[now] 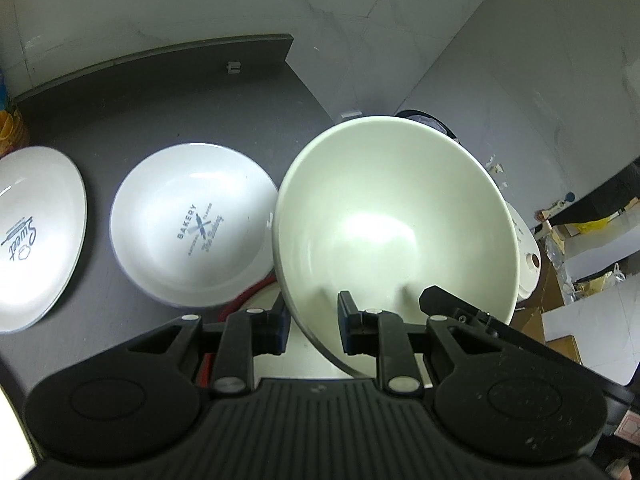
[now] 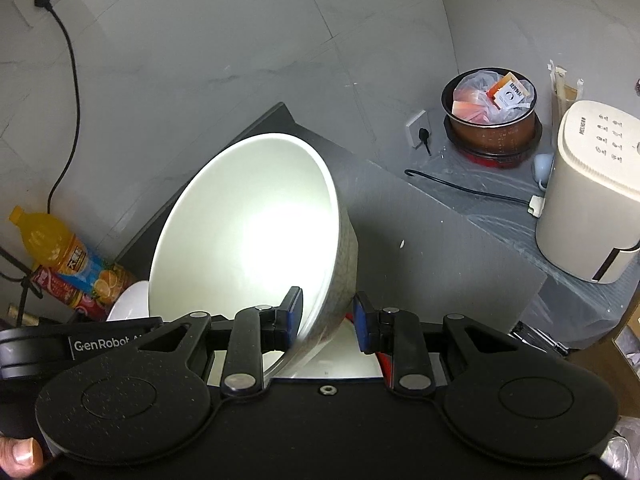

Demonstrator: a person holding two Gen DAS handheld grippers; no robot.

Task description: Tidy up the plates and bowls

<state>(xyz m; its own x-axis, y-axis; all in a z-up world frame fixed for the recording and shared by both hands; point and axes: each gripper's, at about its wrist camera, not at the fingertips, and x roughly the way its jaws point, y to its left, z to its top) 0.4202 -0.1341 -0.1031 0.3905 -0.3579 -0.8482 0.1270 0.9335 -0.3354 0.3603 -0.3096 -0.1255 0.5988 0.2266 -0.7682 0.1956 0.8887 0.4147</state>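
On the table [image 1: 168,92], the bakery bowl [image 1: 192,224] lies just left of the big bowl [image 1: 396,220]; the plate [image 1: 36,236] lies further left, the bottle [image 2: 60,256] beyond.

Both black two-finger grippers, left [image 1: 312,330] and right [image 2: 328,326], clamp the tilted pale ceramic bowl's [image 1: 396,216] rim from opposite sides.

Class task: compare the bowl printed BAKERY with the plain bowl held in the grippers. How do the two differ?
The BAKERY bowl carries dark printed lettering inside; the plain bowl has none. The BAKERY bowl rests flat on the dark table; the plain bowl is tilted, its rim between the left gripper fingers. The plain bowl looks deeper. Both are round, white and empty.
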